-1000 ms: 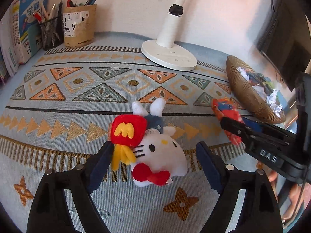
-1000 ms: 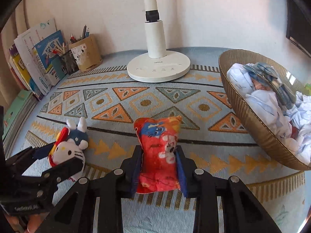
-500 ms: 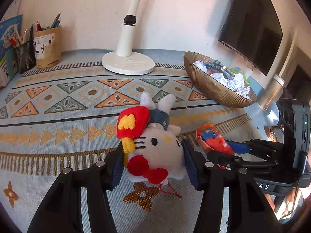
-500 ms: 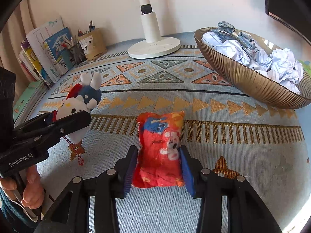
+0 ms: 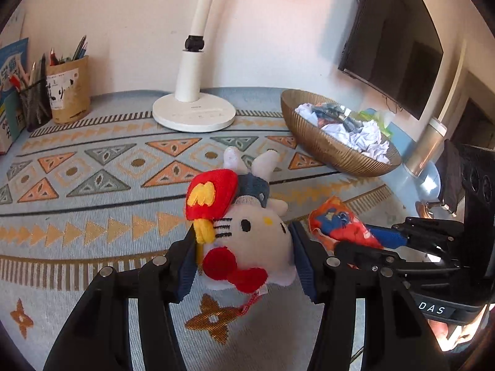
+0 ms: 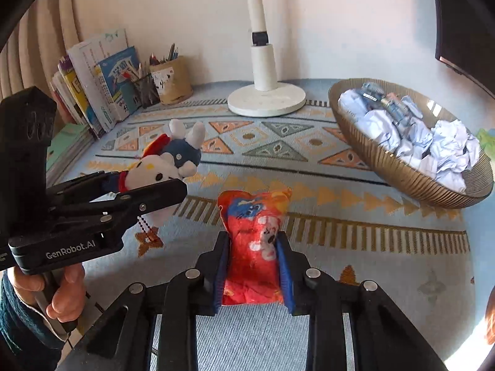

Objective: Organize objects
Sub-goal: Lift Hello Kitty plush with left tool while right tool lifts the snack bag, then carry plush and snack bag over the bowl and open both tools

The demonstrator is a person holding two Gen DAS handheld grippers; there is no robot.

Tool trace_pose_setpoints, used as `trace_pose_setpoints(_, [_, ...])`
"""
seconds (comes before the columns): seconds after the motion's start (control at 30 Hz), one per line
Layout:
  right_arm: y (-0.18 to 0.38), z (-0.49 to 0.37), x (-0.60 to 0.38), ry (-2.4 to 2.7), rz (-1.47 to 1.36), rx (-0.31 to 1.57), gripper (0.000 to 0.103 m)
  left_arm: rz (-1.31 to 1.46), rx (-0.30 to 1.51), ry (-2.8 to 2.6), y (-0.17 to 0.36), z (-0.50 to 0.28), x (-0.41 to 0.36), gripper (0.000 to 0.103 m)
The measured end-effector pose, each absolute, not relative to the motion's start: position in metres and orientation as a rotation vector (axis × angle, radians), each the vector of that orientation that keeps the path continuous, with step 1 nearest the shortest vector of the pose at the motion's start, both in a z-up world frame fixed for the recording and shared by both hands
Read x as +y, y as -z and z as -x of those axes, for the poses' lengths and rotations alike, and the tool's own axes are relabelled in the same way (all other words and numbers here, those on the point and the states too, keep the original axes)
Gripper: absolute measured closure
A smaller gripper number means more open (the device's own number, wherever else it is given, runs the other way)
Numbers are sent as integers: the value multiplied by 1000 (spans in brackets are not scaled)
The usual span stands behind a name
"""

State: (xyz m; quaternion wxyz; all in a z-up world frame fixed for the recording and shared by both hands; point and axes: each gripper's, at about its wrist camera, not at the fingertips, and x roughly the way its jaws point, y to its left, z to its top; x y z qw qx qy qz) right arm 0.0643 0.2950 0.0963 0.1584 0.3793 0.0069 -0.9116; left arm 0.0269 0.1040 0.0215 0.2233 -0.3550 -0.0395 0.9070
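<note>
- Your left gripper [image 5: 244, 256] is clamped on the white cat plush [image 5: 247, 238], its blue pads pressed to both sides of the head, the toy lifted clear of the patterned tablecloth [image 5: 92, 185] with its red charm cord dangling below.
- Your right gripper [image 6: 252, 266] is closed on the red printed pouch [image 6: 253, 232], holding it upright above the near part of the cloth, just right of the plush.
- Progress: both soft items are picked up, and neither is yet put away. The gold basket [image 6: 402, 176] at the far right already holds crumpled paper [image 6: 433, 145] and what looks like a small toy figure; it seems the likely destination, though the pictures do not confirm it.
- Left to do, by this reading: carry each item to its place and release it, one hand after the other so the grippers do not collide.
- Untouched at the far side: the white desk lamp [image 5: 193, 114] in the middle, the pen cup [image 5: 68, 92] and the row of books [image 6: 99, 80] at the far left.
- Change since a second ago: the left gripper then stood open around the plush, which lay on the cloth; it has now closed and raised the toy. The pouch was already gripped, and both grippers have drawn back toward the near edge, the basket now sitting farther off in both views.
</note>
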Motion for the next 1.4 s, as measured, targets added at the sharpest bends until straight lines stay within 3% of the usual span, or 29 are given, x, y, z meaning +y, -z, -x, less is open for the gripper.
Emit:
trace_pose_setpoints(0.23, [-201,-30,392,3046,-794,-183,75,714,16,-2473,-113,7,180,51])
trace_pose_setpoints(0.37, [-202,13,438,3150,-837,-378,74,741,-34,-2399,-119,54,229,51])
trace_pose_setpoints(0.53, [-176,64,468,3100,-938,-494,73,761,-36,-2371,-102,94,274,49])
trace_pose_setpoints(0.57, [-172,73,471,3082,-965,-490,71,747,-48,-2374,-100,99,279,44])
trace_pose_setpoints(0.6, [-167,80,473,3071,-1004,-490,65,739,-62,-2375,-98,103,282,30])
trace_pose_setpoints(0.67, [-158,80,476,3064,-1031,-495,64,759,-98,-2377,-95,109,281,14])
trace_pose_setpoints(0.87, [-163,36,438,3023,-962,-347,63,746,-110,-2397,-99,80,245,14])
trace_pose_setpoints(0.97, [-179,5,397,2957,-896,-239,42,733,-121,-2451,-105,50,209,12])
trace_pose_setpoints(1.07, [-192,-32,346,2873,-804,-110,40,714,-137,-2525,-114,15,165,11])
trace_pose_setpoints(1.1, [-193,-42,328,2840,-784,-79,40,699,-154,-2555,-117,3,148,5])
trace_pose_setpoints(1.13, [-190,-51,311,2805,-778,-65,39,688,-173,-2590,-118,-8,132,0])
trace_pose_setpoints(1.2, [-174,-61,277,2726,-806,-52,29,670,-215,-2647,-118,-30,101,1])
trace_pose_setpoints(1.4, [-96,-47,222,2689,-1009,11,29,765,-180,-2842,-89,-57,41,1])
